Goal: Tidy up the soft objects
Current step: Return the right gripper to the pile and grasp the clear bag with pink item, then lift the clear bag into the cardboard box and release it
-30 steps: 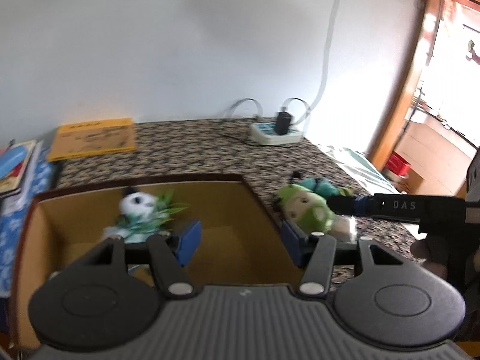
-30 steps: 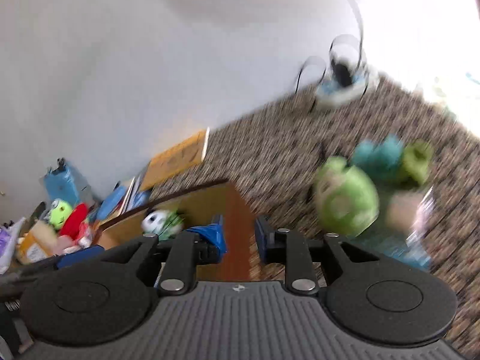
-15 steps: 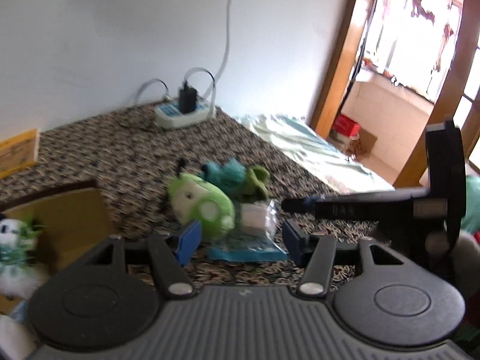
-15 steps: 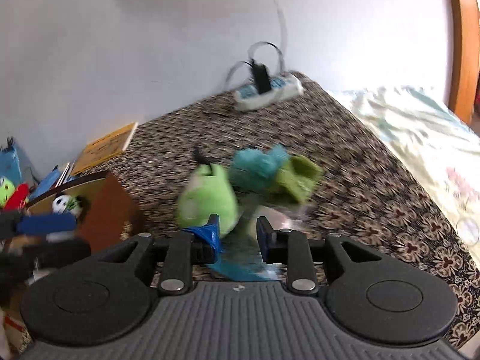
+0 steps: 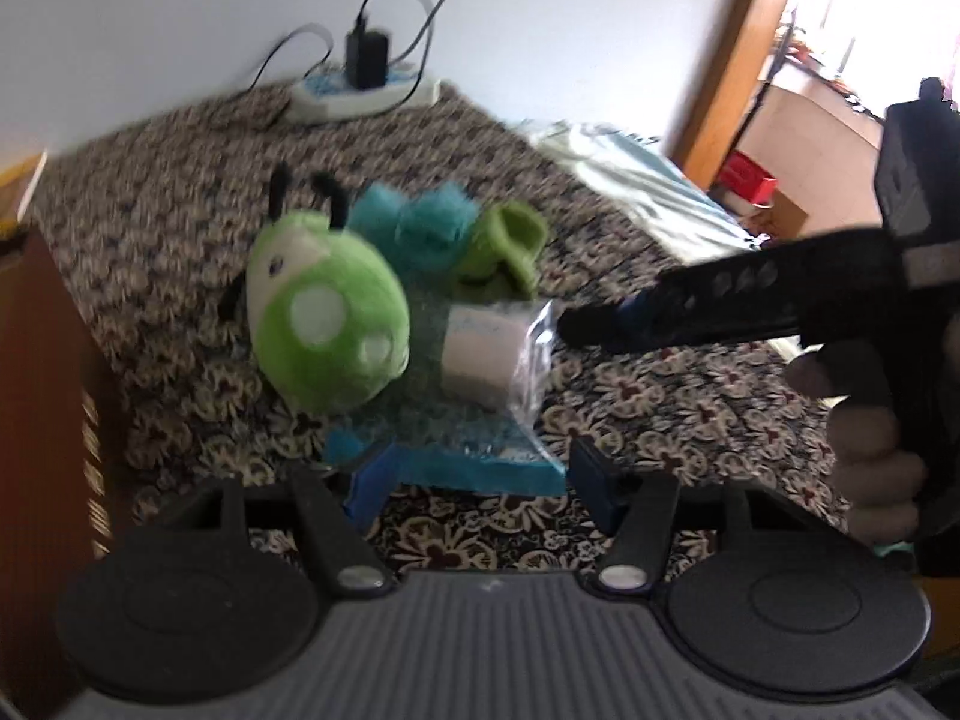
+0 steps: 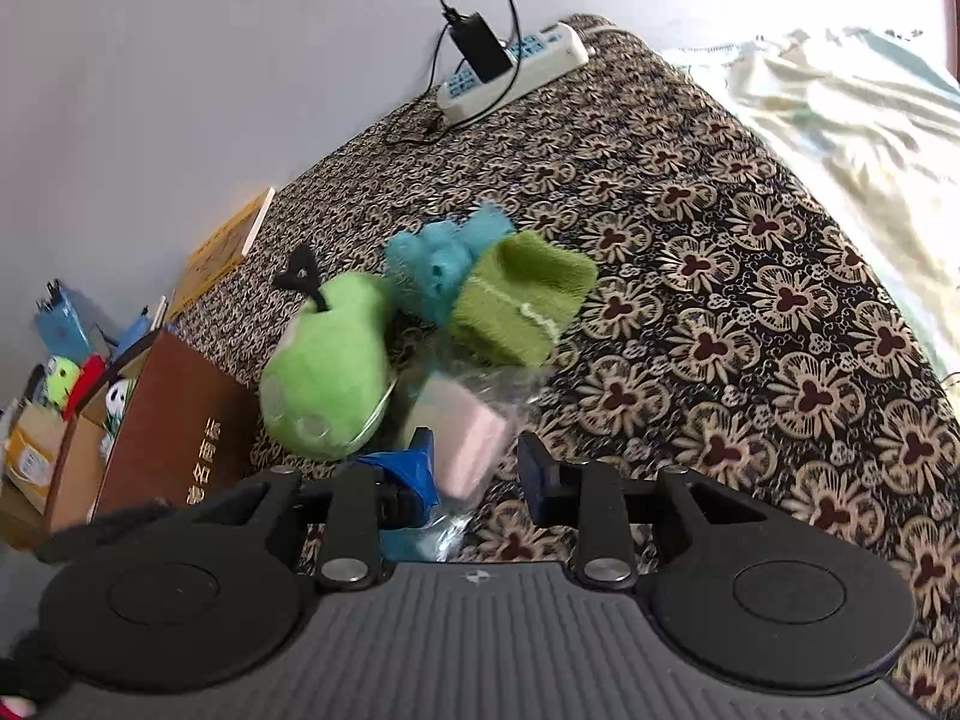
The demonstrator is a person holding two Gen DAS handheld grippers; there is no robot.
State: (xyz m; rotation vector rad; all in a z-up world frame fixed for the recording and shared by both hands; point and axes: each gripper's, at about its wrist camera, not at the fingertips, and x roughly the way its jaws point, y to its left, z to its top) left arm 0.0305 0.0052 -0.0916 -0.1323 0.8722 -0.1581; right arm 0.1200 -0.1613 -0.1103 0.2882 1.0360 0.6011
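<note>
While a panda toy (image 6: 120, 399) sits in the cardboard box (image 6: 162, 432), both grippers gape

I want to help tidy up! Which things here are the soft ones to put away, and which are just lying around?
For the job:
green plush
blue fluffy toy
green sock
bagged pink item
box

Just lying about:
power strip
charger
yellow book

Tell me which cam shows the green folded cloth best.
Right wrist: the green cloth lies unobstructed, fold and stitching visible, beside the blue plush. Left wrist shows it smaller, blurred and farther back, behind the bagged pack.
</note>
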